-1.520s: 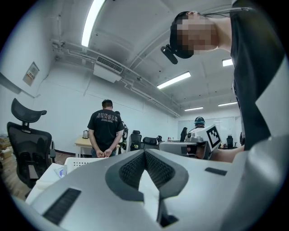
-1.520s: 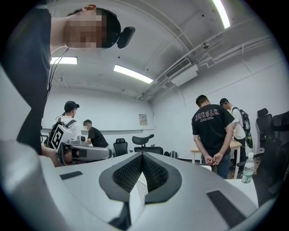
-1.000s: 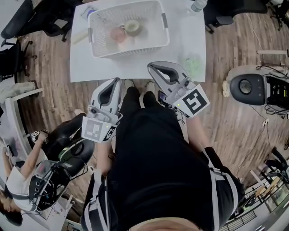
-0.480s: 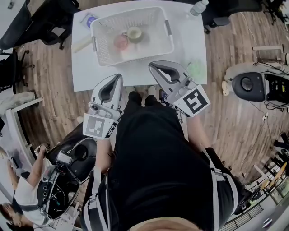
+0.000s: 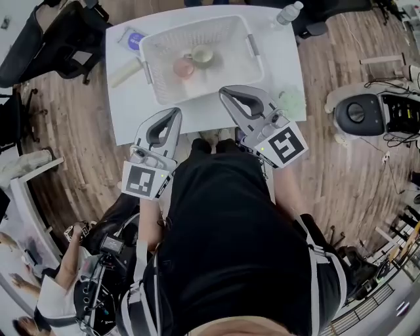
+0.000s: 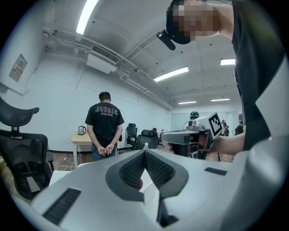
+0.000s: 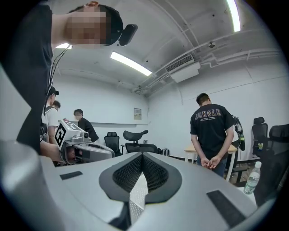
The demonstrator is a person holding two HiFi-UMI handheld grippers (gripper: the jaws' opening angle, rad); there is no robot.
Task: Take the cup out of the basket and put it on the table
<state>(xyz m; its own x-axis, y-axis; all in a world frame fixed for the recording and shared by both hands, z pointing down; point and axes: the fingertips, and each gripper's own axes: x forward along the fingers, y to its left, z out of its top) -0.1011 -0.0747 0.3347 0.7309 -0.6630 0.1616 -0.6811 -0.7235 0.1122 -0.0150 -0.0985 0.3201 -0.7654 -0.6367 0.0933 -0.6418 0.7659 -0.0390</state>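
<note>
Plainly, left hand-held gripper (image 5: 172,113) and right hand-held gripper (image 5: 224,92) sit pressed together, empty, before the basket (image 5: 152,59).

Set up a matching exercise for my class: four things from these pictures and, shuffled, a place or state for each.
Things
1. pink cup
2. water bottle
3. pale green object
4. left claw

Places or states
A. at the far right corner of the table
B. shut and empty, held by the table's near edge
C. inside the basket
D. on the table, right of the basket, near the front edge

Pairs: 1-C, 2-A, 3-D, 4-B
</note>
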